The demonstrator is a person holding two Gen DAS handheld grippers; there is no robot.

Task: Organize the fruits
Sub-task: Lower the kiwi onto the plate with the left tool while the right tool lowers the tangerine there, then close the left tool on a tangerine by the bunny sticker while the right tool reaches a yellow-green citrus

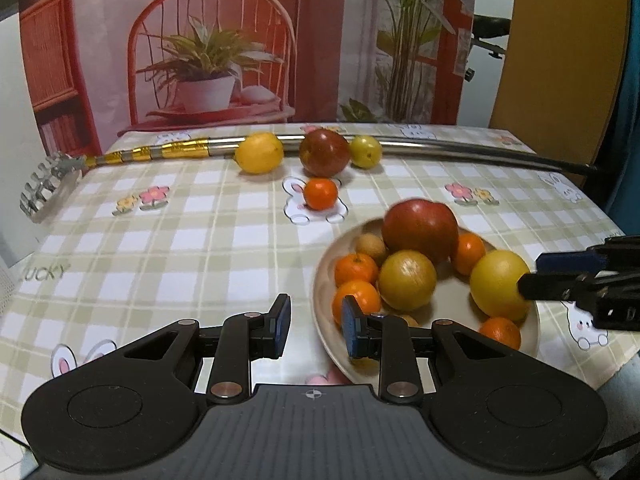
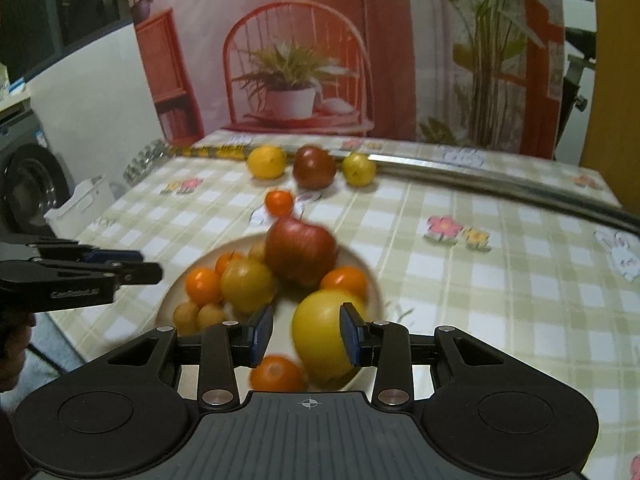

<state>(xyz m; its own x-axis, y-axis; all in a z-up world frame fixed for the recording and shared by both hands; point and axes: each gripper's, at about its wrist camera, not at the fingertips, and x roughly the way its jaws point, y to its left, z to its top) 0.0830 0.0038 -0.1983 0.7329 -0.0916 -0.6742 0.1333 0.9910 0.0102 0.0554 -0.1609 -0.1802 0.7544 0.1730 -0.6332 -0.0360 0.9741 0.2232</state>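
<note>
Yellow fills my right gripper [image 2: 306, 334]: its jaws stand apart around a big lemon [image 2: 326, 334] in the beige plate [image 2: 370, 276], one pad at the fruit's side, the other clear. My left gripper [image 1: 316, 326] hovers open and empty over the plate's near rim. Another lemon [image 1: 259, 153], a dark tomato [image 1: 324, 152], a green fruit [image 1: 365, 151] and a tangerine [image 1: 320, 193] sit on the checked tablecloth [image 1: 200, 240].

We see left tongs [image 1: 316, 326] open over the plate [image 1: 323, 280] rim, empty. Right tongs [image 1: 532, 276] touch a big yellow fruit [image 1: 498, 290] in the plate. Lemon [image 1: 259, 152], dark apple [image 1: 324, 152], green fruit [image 1: 365, 151], tangerine [image 1: 320, 193] sit on the surface [image 1: 200, 240].
</note>
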